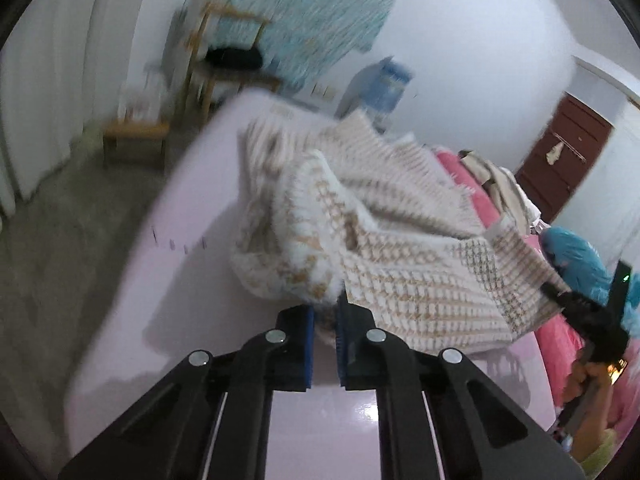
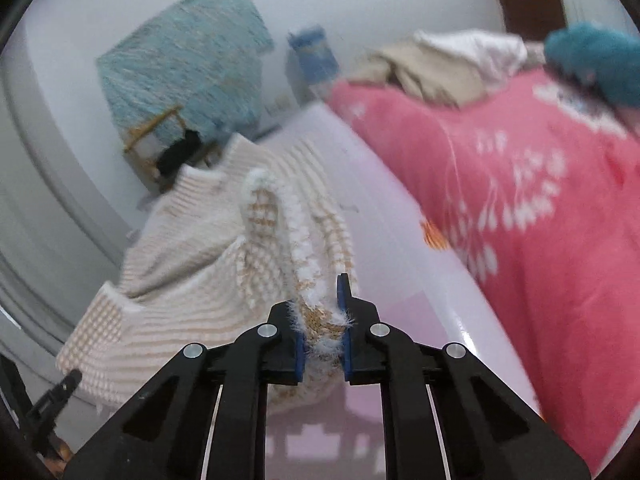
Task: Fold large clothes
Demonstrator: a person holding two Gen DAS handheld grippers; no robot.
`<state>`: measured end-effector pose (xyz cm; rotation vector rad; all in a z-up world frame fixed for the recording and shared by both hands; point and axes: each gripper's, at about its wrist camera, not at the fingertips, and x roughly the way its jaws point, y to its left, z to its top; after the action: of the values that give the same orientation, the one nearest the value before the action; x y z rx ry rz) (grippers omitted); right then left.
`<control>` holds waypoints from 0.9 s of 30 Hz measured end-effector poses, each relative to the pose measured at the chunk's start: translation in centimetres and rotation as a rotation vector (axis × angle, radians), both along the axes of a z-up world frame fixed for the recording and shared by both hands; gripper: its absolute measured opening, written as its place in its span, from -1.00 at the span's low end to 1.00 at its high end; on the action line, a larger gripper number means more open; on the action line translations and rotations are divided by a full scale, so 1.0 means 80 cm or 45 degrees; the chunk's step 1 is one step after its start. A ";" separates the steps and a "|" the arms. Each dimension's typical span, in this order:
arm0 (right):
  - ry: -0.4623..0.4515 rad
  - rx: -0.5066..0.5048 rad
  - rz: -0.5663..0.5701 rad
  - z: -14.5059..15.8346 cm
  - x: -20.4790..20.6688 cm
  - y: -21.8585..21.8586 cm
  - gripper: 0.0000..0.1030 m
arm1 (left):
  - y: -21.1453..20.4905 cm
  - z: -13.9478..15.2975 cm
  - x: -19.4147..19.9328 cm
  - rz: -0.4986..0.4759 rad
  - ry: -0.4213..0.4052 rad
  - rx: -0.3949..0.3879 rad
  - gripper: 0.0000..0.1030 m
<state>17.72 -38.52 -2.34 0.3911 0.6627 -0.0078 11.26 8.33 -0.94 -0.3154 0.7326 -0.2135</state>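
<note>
Your left gripper (image 1: 324, 320) is clamped on the fuzzy white edge of the knit sweater (image 1: 360, 232), low centre of the left wrist view; the blue pads (image 1: 307, 344) pinch fabric between them. Your right gripper (image 2: 323, 320) is likewise closed on the sweater (image 2: 192, 272), white fluff sticking out past the blue pads (image 2: 345, 320) at lower centre of the right wrist view.

The sweater, cream with tan pattern, hangs bunched between both grippers, lifted off the pale lilac table (image 1: 168, 240). In the left view it fills the centre and stretches to the right edge, where the right gripper (image 1: 560, 296) holds its far corner. In the right view it drapes left and down from the jaws, with the tip of the left gripper (image 2: 60, 388) at lower left; whether it touches the cloth there is unclear.

Pink patterned bedding (image 2: 540, 220) fills the right of the right view, with a clothes pile (image 2: 440, 64) on top at upper right. A teal hanging cloth (image 1: 304, 12) sits at top centre of the left view, a wooden chair (image 1: 224, 52) below it, and a brown door (image 1: 560, 160) at right. Both views are blurred.
</note>
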 end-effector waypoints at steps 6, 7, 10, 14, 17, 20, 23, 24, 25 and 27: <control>-0.067 0.071 0.044 0.032 -0.058 0.001 -0.79 | 0.037 0.043 -0.039 -0.021 -0.070 -0.020 -0.85; -0.066 0.092 0.047 0.032 -0.072 -0.003 -0.79 | 0.047 0.045 -0.049 -0.033 -0.049 -0.055 -0.85; -0.011 0.211 0.055 0.014 -0.102 -0.021 -0.77 | 0.069 0.033 -0.069 -0.051 0.056 -0.114 -0.84; 0.191 0.318 0.062 -0.042 -0.106 -0.030 -0.52 | 0.094 -0.021 -0.079 -0.036 0.281 -0.219 -0.75; 0.299 0.303 -0.033 -0.067 -0.110 -0.045 -0.28 | 0.121 -0.064 -0.079 0.017 0.452 -0.343 -0.64; 0.231 0.280 -0.091 -0.047 -0.123 -0.062 0.01 | 0.145 -0.058 -0.090 0.073 0.417 -0.338 -0.53; 0.173 0.158 -0.117 -0.017 -0.125 -0.060 0.05 | 0.163 -0.033 -0.101 0.165 0.326 -0.219 -0.53; 0.160 0.134 -0.106 -0.011 -0.122 -0.056 0.05 | 0.169 -0.028 -0.098 0.182 0.304 -0.209 -0.53; 0.142 0.112 -0.077 -0.004 -0.118 -0.046 0.05 | 0.173 -0.021 -0.097 0.188 0.273 -0.204 -0.53; 0.117 0.082 0.008 0.002 -0.107 -0.023 0.06 | 0.166 -0.012 -0.090 0.162 0.230 -0.193 -0.53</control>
<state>9.14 -40.35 -2.15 0.4524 0.7567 0.0018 4.07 21.57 -1.90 -0.5287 0.8732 -0.1208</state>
